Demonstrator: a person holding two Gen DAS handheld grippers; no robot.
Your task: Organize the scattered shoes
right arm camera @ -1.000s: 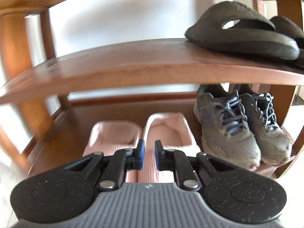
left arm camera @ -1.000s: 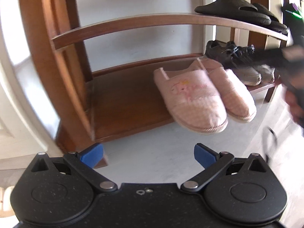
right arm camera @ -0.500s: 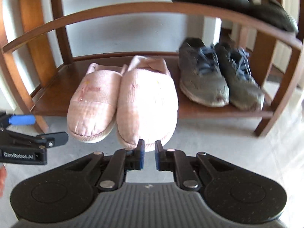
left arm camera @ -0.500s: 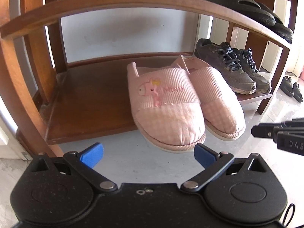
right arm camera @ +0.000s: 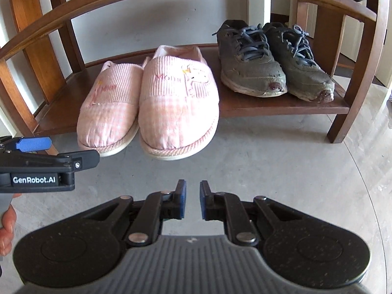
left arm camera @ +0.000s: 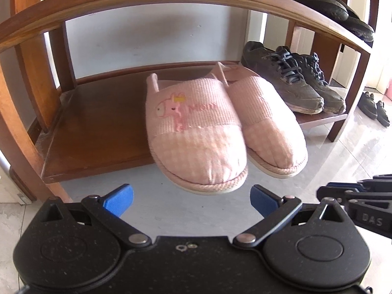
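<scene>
Left wrist view: the left gripper [left arm camera: 191, 197] is wide open and holds nothing. Its blue pads sit low over the grey floor [left arm camera: 137, 196]. Right in front are the two pink slippers [left arm camera: 196, 132], side by side and touching, on the bottom shelf [left arm camera: 98, 132] of the wooden rack. Their toes stick out past the front edge and hang over the floor. That is the risky part, I think. If a gripper bumps a toe, a slipper could tip off and land on the floor. The grey sneakers [left arm camera: 284, 85] stand further right on the same shelf. Another dark pair [left arm camera: 374, 107] lies on the floor far to the right, well apart from the rack. It may yet need putting away.

Right wrist view: the right gripper [right arm camera: 192, 202] is almost closed, with just a thin gap and nothing in it. It is above the floor, near the slipper toes but not touching. To grab a shoe it must open first. If it pushes in like this, it could shove a slipper crooked or knock it into the sneakers. The left gripper pokes in from the left, close to the left slipper's toe.
</scene>
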